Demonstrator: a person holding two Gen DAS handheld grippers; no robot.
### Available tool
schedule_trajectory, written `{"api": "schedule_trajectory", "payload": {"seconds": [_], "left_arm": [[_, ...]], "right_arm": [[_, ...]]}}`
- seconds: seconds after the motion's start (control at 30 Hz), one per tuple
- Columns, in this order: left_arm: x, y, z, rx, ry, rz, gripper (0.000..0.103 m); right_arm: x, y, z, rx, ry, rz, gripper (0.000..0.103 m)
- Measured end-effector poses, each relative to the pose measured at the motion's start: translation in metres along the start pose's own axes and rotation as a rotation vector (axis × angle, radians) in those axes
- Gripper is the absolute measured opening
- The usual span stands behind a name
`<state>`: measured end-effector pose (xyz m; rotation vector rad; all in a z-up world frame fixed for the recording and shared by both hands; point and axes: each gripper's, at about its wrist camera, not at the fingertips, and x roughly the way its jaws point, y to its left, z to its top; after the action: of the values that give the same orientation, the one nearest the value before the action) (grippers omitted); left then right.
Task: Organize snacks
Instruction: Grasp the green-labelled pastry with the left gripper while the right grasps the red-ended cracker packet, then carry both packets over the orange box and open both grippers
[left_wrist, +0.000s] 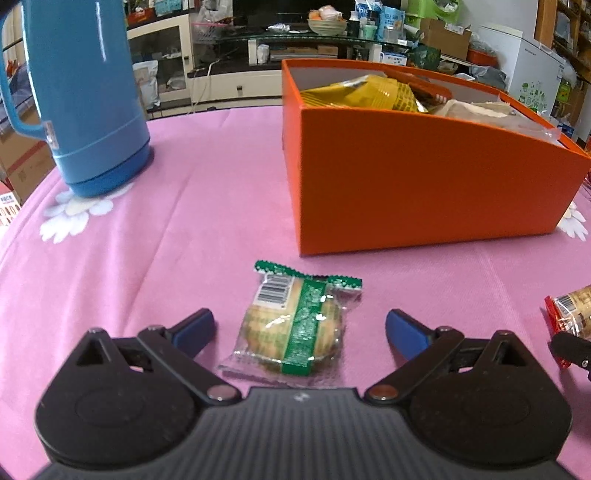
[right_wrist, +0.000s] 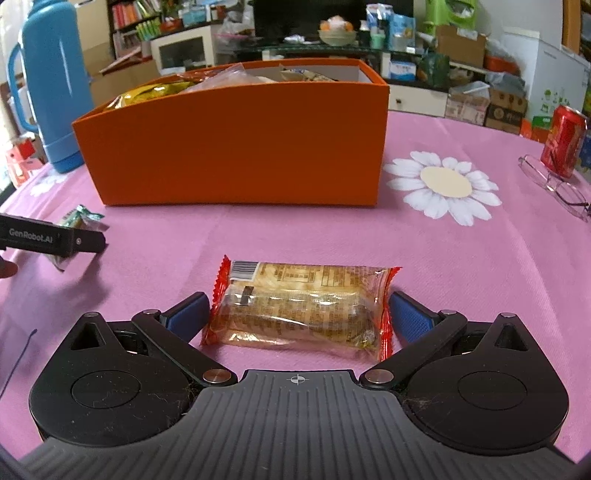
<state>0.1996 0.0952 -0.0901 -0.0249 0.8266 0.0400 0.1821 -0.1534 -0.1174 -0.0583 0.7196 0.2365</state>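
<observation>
- Left gripper (left_wrist: 300, 328): jaws spread wide, nothing held. Green-banded cookie packet (left_wrist: 291, 325) lies flat on the pink tablecloth (left_wrist: 207, 221) between the blue fingertips (left_wrist: 194, 328), clear gap on both sides.
- Right gripper (right_wrist: 297, 314): also wide, holding nothing. Red-ended cracker packet (right_wrist: 299, 308) lies crosswise between the pads; crimped ends sit just beside or maybe touching each pad, can't tell which.
- Step in hand, my read: close on both packets, then lift to the box.
- Left: close across the cookie body, not the crimped film end. The wrapper is slick, so a film-only pinch will likely slip.
- Right: the packet nearly fills the opening lengthwise. Squeezing end to end would likely buckle it and crack the contents. Better to rotate the wrist and grip across the short side.
- Keep the fingertips low to the cloth before closing, and avoid snagging fabric.
- Orange box (right_wrist: 236, 147) sits just beyond both packets, already holding yellow and clear bags up near the rim. Lift clear of the front wall and drop where there's room.
- Blue thermos (left_wrist: 81, 96) is far left; red can (right_wrist: 563, 142) and glasses (right_wrist: 554, 182) far right. All well off the path.
</observation>
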Motion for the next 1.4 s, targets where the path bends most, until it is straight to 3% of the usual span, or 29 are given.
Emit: {"api": "schedule_trajectory", "payload": {"seconds": [0.53, 0.57, 0.63, 0.67, 0.7, 0.87, 0.97, 1.13, 1.27, 1.4], "left_arm": [[0.000, -0.002, 0.000, -0.012, 0.002, 0.011, 0.098], [-0.001, -0.002, 0.000, -0.013, 0.001, 0.010, 0.095], [-0.006, -0.003, 0.001, -0.002, -0.019, -0.011, 0.070], [-0.009, -0.004, 0.002, 0.007, -0.022, -0.015, 0.051], [-0.010, -0.003, 0.002, 0.004, -0.019, -0.030, 0.049], [-0.025, 0.002, 0.001, -0.049, 0.008, -0.065, 0.048], [-0.058, 0.007, 0.007, -0.074, -0.036, -0.108, 0.048], [-0.091, -0.004, 0.038, -0.064, -0.145, -0.131, 0.048], [-0.076, -0.028, 0.090, -0.049, -0.200, -0.137, 0.048], [-0.040, -0.046, 0.139, -0.062, -0.223, -0.165, 0.048]], "right_arm": [[0.001, 0.002, -0.001, -0.025, -0.013, -0.019, 0.083], [0.001, 0.002, 0.000, -0.025, -0.012, -0.017, 0.083], [0.000, -0.001, 0.000, -0.013, -0.012, -0.004, 0.079], [-0.002, -0.002, 0.001, -0.004, -0.016, 0.003, 0.073], [-0.005, -0.006, 0.003, 0.008, -0.021, 0.022, 0.065], [-0.018, -0.022, 0.006, 0.140, -0.023, 0.165, 0.064], [-0.037, -0.023, 0.012, 0.173, -0.071, 0.214, 0.064], [-0.074, -0.017, 0.049, 0.130, -0.211, 0.235, 0.065], [-0.070, -0.014, 0.107, 0.061, -0.301, 0.200, 0.065], [-0.035, -0.014, 0.158, 0.016, -0.336, 0.142, 0.065]]}}
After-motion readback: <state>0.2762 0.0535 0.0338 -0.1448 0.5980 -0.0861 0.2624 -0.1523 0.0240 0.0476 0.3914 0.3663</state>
